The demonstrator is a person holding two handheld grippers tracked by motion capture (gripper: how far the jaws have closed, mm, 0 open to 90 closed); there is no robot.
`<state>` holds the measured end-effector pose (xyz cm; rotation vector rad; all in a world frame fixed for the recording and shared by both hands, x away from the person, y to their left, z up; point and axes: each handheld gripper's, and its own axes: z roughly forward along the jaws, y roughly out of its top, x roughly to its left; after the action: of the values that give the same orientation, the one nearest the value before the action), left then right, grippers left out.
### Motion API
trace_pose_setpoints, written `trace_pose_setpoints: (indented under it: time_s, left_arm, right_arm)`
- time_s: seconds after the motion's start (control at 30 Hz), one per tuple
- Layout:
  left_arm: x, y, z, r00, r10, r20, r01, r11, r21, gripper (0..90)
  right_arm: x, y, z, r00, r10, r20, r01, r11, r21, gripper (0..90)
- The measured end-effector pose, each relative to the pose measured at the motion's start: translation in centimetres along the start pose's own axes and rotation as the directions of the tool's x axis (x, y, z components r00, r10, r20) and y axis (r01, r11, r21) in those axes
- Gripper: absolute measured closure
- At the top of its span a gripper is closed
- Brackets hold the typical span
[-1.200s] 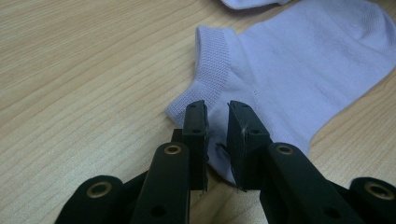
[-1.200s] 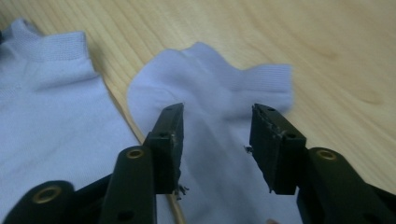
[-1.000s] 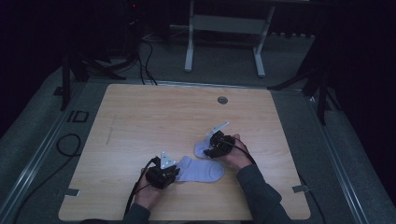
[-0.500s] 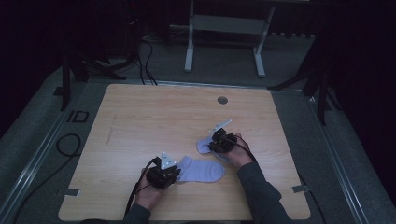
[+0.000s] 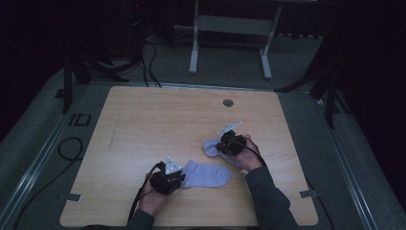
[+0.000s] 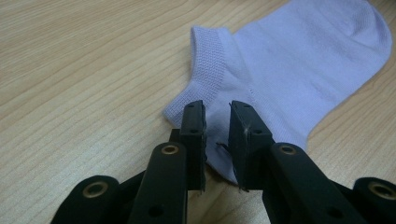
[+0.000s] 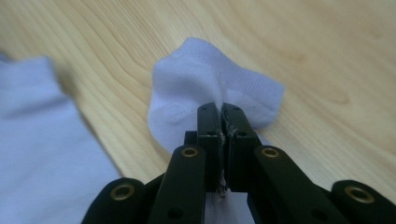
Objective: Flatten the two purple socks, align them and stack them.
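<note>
Left gripper [image 6: 217, 119] — jaws narrowly parted over flat sock [image 6: 289, 70], extending toward 1 o'clock; right gripper [image 7: 221, 116] — clamped on bunched sock [image 7: 210, 84] at 12 o'clock.

The left gripper [image 5: 168, 179] sits low at the near left, its forearm coming in from the near edge and its jaws standing slightly apart. The right gripper [image 5: 229, 143] lies farther off to the right, its jaws pressed together, with its hand [image 5: 248, 157] behind it.
</note>
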<state>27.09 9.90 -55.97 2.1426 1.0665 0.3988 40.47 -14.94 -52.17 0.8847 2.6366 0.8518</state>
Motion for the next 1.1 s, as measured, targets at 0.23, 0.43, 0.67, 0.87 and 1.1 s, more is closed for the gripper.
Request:
trace_pose_setpoints:
  time_s: [0.23,0.43,0.67,0.87,1.1]
  left_arm:
    - [0.0,0.0,0.0,1.0000,0.004,-0.003,-0.004,1.0000,0.001,75.9]
    - [0.1,0.0,0.0,1.0000,-0.001,-0.003,0.000,1.0000,-0.002,75.7]
    - [0.1,0.0,0.0,1.0000,-0.001,-0.004,0.001,1.0000,-0.001,75.7]
    - [0.1,0.0,0.0,1.0000,-0.004,-0.002,0.004,1.0000,-0.002,75.6]
    - [0.1,0.0,0.0,1.0000,-0.001,-0.004,0.001,1.0000,-0.002,75.4]
  right_arm:
    - [1.1,-0.5,-3.3,0.9990,-0.042,-0.018,0.039,0.993,-0.108,87.0]
    - [1.8,-1.1,-5.4,0.9978,-0.055,-0.036,0.047,0.982,-0.181,86.9]
    - [2.8,-1.5,-6.5,0.9946,-0.085,-0.059,0.069,0.971,-0.227,86.8]
    - [3.5,-1.2,-6.8,0.9916,-0.112,-0.064,0.093,0.965,-0.245,86.8]
    - [4.9,-1.0,-5.9,0.9868,-0.134,-0.092,0.108,0.964,-0.245,86.7]
